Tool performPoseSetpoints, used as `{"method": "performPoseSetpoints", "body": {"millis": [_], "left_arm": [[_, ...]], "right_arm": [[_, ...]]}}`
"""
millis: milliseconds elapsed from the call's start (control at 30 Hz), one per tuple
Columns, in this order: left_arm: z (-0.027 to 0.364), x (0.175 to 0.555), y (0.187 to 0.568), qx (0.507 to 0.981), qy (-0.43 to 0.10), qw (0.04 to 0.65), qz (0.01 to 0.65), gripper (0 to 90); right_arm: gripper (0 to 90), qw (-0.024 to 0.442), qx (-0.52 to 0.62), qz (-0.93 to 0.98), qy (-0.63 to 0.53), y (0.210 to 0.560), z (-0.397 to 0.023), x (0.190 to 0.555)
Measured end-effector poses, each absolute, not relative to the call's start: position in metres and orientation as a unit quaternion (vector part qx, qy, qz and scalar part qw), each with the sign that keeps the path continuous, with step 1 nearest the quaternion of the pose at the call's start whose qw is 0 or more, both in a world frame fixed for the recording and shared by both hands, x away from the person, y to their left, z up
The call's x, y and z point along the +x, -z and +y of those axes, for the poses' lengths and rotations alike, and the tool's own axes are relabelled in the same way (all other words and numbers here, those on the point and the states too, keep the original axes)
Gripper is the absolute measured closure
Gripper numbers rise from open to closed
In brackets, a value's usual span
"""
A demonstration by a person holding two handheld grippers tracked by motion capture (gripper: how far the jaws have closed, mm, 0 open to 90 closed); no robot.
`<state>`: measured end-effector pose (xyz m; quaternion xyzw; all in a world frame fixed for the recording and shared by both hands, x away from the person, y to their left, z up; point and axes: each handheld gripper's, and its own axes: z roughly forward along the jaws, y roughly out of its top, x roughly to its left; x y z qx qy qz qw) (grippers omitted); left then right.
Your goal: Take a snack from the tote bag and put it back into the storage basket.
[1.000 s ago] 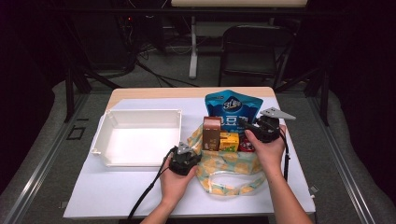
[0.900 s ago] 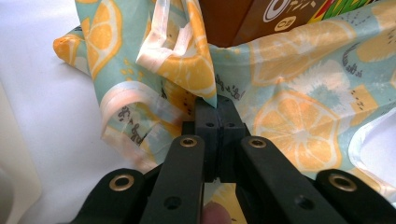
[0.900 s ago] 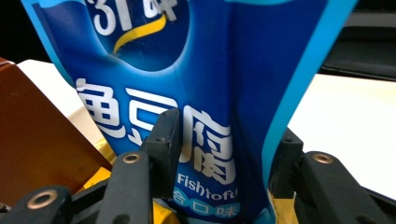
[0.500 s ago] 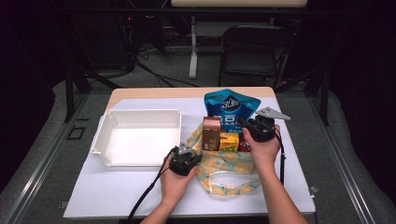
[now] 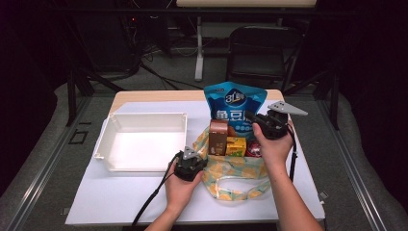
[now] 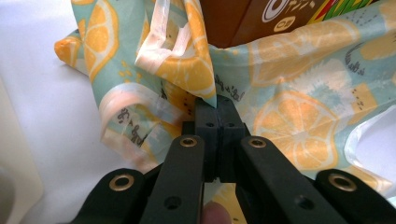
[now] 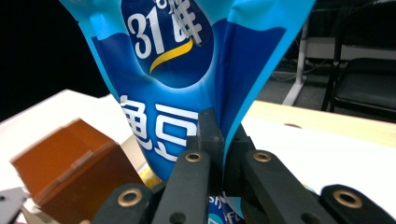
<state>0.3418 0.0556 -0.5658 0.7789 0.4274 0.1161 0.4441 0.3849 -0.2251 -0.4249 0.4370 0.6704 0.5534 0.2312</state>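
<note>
A lemon-print cloth bag (image 5: 235, 171) lies open on the white table cover. A brown carton (image 5: 218, 137), a yellow box (image 5: 235, 146) and a red item (image 5: 253, 149) stand in it. My left gripper (image 5: 201, 161) is shut on the bag's left edge; in the left gripper view the jaws (image 6: 217, 105) pinch the printed fabric (image 6: 289, 116). My right gripper (image 5: 251, 120) has just been closing and is shut on a tall blue snack pouch (image 5: 231, 103), held upright above the bag's far side. The right gripper view shows the jaws (image 7: 219, 126) clamped on a fold of the pouch (image 7: 177, 46), beside the brown carton (image 7: 70, 163).
A white rectangular tray (image 5: 144, 115) sits left of the bag, just beyond my left hand. The table's bare wooden edge (image 5: 159, 95) runs along the back. A black chair (image 5: 260, 48) and stand legs are on the floor behind the table.
My right gripper closed onto the blue pouch and rose a little, lifting the pouch with it. The left gripper and the bag stayed where they were.
</note>
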Motion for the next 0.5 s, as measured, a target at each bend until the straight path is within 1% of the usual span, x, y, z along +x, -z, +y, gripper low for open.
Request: {"method": "performPoseSetpoints", "body": {"millis": [133,233,500], "left_arm": [[0.059,0.334,0.562,0.768,-0.135,0.471,0.413,89.1],[0.065,0.331,0.556,0.761,-0.133,0.482,0.413,86.5],[0.081,0.320,0.523,0.749,-0.132,0.522,0.387,75.0]], "right_arm": [[90.0,0.234,0.435,0.664,-0.561,0.413,-0.228,0.382],[90.0,0.235,0.433,0.660,-0.567,0.404,-0.230,0.380],[90.0,0.242,0.426,0.657,-0.573,0.387,-0.228,0.383]]}}
